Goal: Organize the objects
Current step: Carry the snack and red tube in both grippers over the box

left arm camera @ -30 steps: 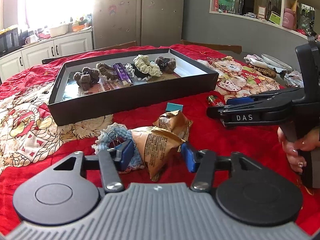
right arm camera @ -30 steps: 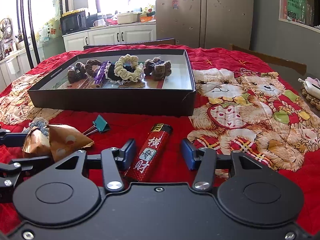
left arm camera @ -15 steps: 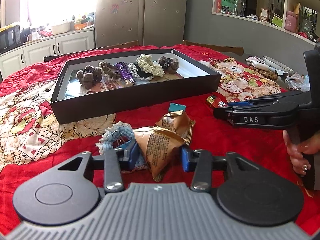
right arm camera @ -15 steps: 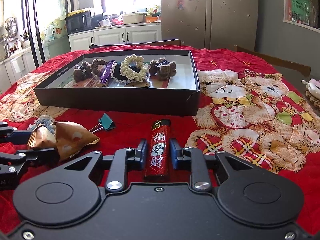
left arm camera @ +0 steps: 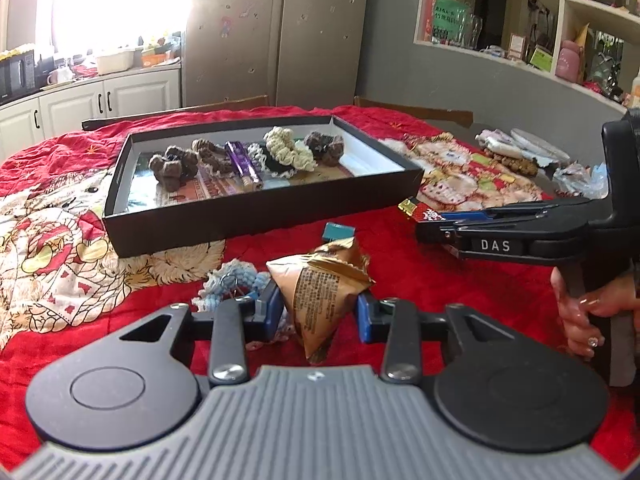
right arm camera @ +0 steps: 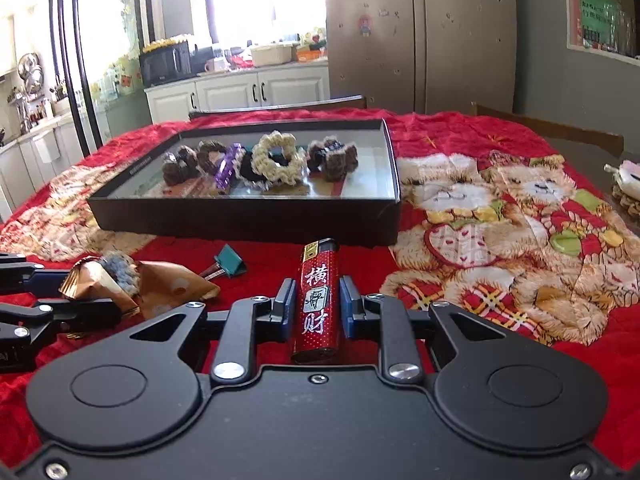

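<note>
Grasp step: left claw [left arm camera: 318, 309] pinched the brown packet [left arm camera: 320, 292], right claw [right arm camera: 316, 308] pinched the red lighter [right arm camera: 318, 300], both low over the surface. Next: lift into the black tray [right arm camera: 248, 216].

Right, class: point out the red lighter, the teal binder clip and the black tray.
red lighter [right arm camera: 318, 300]: right wrist view, printed side.
teal binder clip [right arm camera: 230, 262]: right wrist view, clip body.
black tray [right arm camera: 248, 216]: right wrist view, near outer wall.
</note>
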`<state>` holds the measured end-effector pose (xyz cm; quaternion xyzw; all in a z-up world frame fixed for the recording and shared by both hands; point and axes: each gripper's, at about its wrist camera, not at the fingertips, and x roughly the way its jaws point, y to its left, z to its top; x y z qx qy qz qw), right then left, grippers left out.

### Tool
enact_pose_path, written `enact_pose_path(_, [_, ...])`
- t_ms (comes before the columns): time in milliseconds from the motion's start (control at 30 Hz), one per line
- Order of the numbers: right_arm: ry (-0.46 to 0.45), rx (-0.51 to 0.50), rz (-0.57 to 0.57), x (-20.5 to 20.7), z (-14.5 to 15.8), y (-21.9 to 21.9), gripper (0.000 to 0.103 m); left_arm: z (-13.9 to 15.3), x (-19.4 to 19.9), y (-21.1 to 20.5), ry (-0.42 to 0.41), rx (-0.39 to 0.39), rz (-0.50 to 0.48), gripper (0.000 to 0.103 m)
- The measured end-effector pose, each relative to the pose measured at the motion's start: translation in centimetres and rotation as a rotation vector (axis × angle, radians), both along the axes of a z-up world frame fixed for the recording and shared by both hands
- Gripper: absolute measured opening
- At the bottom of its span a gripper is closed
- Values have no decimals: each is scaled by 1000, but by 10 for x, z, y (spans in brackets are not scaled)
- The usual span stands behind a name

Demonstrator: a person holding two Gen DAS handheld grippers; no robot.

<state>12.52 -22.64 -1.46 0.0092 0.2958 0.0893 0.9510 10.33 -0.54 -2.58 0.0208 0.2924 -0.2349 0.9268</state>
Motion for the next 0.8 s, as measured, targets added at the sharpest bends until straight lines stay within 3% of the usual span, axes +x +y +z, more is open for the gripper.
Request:
enact_pose_path(433, [-60,30,67,-10,27,12,22,33,2,11,-52,-34,36,40])
enact_pose_path(800, [-103,14,98,18,59,24,22,66,51,33,-94,-30,155,40])
